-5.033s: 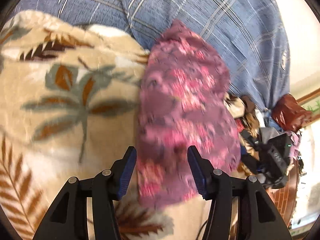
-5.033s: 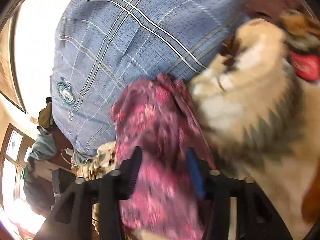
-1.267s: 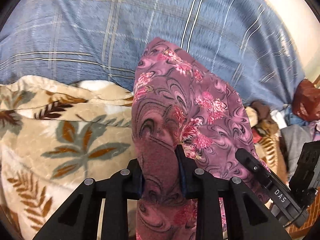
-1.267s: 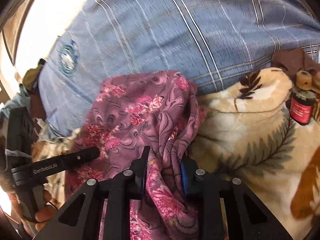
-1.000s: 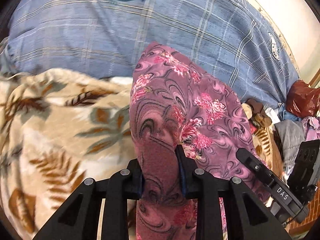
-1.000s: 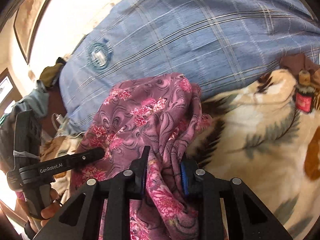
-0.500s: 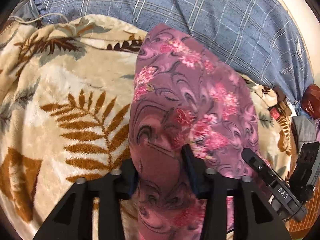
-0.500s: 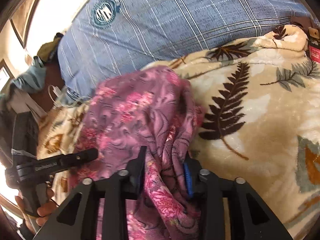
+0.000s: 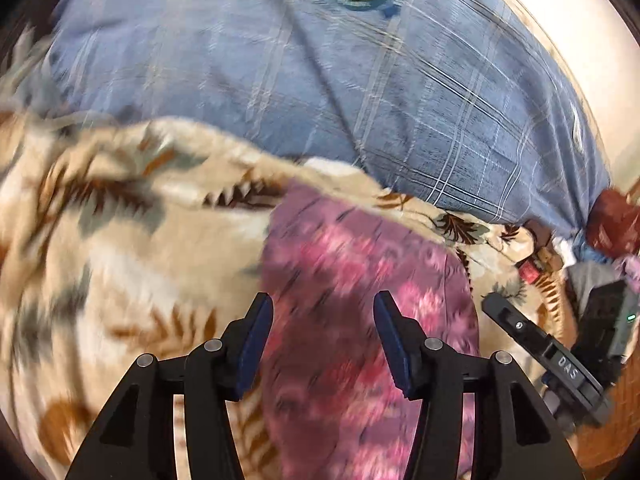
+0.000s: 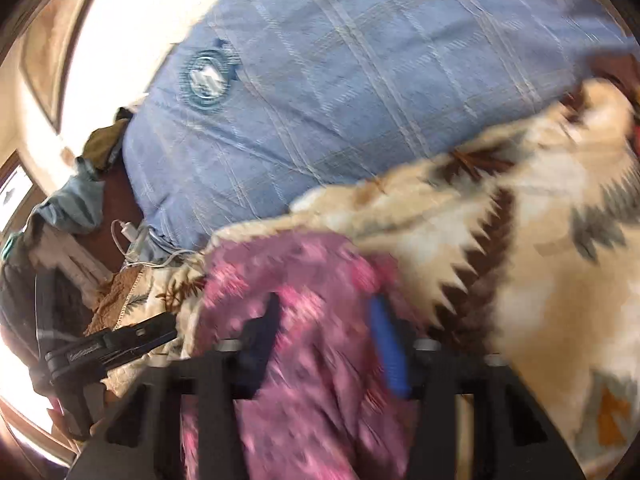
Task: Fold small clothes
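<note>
A purple garment with pink flowers (image 9: 360, 280) lies on the beige leaf-print blanket (image 9: 120, 248). My left gripper (image 9: 323, 336) is open just above the garment's near part, its blue-padded jaws apart with cloth showing between them. In the right wrist view the same garment (image 10: 304, 280) lies under my right gripper (image 10: 326, 344), which is open, its jaws spread over the blurred cloth. The right gripper also shows at the right of the left wrist view (image 9: 540, 348); the left one shows at the left of the right wrist view (image 10: 112, 346).
A large blue checked pillow (image 9: 320, 80) lies behind the blanket, also in the right wrist view (image 10: 360, 100). A pile of clothes and small items (image 9: 600, 240) sits at the far right. A white charger cable (image 10: 132, 240) lies beside the pillow.
Both grippers have opened and let go of the garment, which now lies flat on the blanket. Both views are blurred from motion as the grippers pull back.
</note>
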Available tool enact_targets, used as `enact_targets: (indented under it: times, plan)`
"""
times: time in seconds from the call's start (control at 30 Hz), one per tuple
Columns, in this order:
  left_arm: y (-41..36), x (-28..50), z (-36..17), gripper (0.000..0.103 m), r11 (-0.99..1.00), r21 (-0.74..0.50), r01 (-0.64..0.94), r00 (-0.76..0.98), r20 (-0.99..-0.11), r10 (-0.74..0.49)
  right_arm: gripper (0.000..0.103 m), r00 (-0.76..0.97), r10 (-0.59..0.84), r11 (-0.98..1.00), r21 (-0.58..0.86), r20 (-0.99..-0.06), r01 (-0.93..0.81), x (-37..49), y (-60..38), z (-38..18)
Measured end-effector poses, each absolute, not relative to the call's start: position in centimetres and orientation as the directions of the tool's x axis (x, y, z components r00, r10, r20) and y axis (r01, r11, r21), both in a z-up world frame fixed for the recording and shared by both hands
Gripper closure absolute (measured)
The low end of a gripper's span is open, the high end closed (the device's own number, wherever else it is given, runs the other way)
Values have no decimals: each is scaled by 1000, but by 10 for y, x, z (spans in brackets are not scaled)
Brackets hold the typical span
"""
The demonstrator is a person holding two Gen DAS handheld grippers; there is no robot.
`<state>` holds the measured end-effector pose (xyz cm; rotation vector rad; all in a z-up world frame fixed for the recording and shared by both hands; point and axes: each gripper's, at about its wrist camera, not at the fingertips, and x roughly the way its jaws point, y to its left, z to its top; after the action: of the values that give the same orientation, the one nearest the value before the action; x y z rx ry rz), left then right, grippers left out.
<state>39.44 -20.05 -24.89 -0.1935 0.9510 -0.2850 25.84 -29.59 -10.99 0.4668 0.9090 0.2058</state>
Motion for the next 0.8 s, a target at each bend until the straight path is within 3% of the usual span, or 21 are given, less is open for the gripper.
enact_targets:
  times: [0.1, 0.17, 0.23, 0.3, 0.4, 0.47, 0.63, 0.8]
  plan:
    - [-223, 427, -268, 51, 964, -211, 162, 526, -808, -266, 82, 568, 357, 903, 430, -742, -6, 278, -282, -124]
    - [-228, 453, -294, 50, 977, -173, 122, 471, -857, -211, 86, 513, 273, 939, 341, -814, 41, 290, -282, -146]
    - [-228, 475, -329, 48, 975, -212, 68, 371, -902, -222, 89, 434, 253, 937, 330, -865, 112, 300, -293, -177]
    - [-223, 480, -336, 46, 968, -247, 48, 389, -888, -246, 91, 451, 302, 902, 404, -840, 149, 300, -307, -186]
    - [-224, 478, -331, 48, 968, -246, 53, 376, -893, -248, 91, 451, 282, 920, 372, -847, 124, 296, -302, -175]
    - [-217, 462, -317, 51, 963, -262, 57, 402, -878, -262, 82, 476, 282, 922, 373, -833, 108, 286, -301, -161]
    - [-198, 388, -292, 51, 944, -315, 97, 466, -824, -323, 78, 542, 396, 875, 483, -741, 21, 234, -293, -126]
    - [-204, 337, -326, 47, 955, -282, 89, 453, -843, -291, 78, 519, 348, 904, 426, -781, 35, 204, -283, -153]
